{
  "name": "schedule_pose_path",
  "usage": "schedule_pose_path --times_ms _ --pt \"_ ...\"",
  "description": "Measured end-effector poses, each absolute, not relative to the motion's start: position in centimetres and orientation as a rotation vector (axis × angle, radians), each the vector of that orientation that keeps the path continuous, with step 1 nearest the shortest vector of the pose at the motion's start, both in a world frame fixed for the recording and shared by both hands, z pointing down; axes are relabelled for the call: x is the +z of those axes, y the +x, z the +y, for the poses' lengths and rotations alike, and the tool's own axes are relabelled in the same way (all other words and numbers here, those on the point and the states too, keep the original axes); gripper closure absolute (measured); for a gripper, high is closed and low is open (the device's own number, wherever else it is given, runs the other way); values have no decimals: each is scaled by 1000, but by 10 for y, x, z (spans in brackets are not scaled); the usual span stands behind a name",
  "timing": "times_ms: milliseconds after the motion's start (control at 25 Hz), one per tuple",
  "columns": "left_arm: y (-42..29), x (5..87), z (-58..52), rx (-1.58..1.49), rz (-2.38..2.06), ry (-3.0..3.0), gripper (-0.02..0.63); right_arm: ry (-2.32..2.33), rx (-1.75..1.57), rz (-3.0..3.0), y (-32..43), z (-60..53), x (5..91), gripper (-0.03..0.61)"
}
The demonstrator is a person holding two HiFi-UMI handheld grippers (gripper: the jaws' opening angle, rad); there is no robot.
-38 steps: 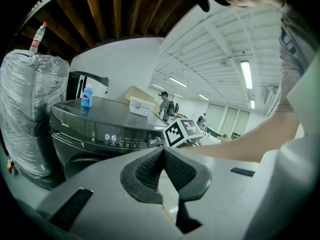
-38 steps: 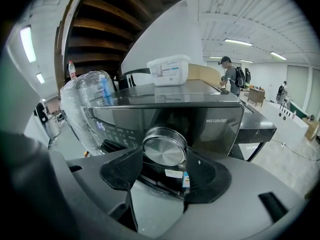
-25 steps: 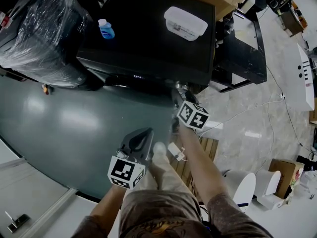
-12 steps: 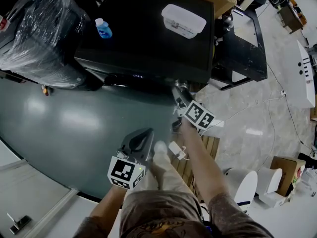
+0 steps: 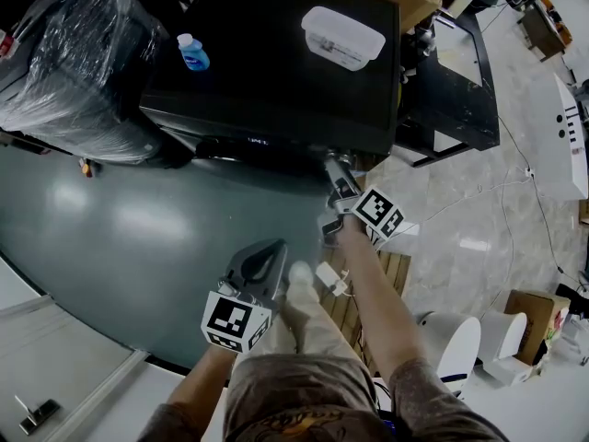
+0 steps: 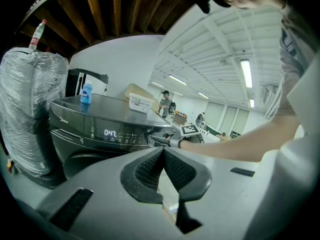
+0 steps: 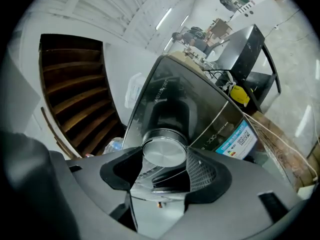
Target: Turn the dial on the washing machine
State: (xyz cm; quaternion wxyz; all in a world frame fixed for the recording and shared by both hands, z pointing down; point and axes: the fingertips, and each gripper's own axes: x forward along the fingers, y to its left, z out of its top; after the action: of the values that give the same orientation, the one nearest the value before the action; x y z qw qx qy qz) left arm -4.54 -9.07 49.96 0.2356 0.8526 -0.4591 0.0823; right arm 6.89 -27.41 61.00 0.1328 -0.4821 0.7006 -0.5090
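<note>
Right gripper view: the round brushed-metal dial [image 7: 164, 151] sits between the two jaws of the right gripper [image 7: 165, 170]. The jaws are closed only as far as its rim, one ribbed pad on each side, so the grasp looks made. The dial stands on the front panel of the dark grey washing machine [image 5: 276, 53], near the panel's right end, just under the front edge of the top.

How far it has been turned I cannot tell, since no pointer or mark shows on its face. The gripper is rolled to one side, which suits a twist under way. I judge the turn to be in hand, with release left to do.

The dial's flat face points straight out of the panel toward the gripper. Its axis runs front to back, in line with the jaws.

The left gripper [image 6: 162, 156] hangs well back from the machine, its jaws pressed together on nothing.
</note>
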Motion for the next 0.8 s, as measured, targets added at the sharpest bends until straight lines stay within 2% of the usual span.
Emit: schedule_pose_path --times_ms 800 --pt "-39 503 -83 250 -1246 2328 614 -1139 -1588 1689 72 -271 616 316"
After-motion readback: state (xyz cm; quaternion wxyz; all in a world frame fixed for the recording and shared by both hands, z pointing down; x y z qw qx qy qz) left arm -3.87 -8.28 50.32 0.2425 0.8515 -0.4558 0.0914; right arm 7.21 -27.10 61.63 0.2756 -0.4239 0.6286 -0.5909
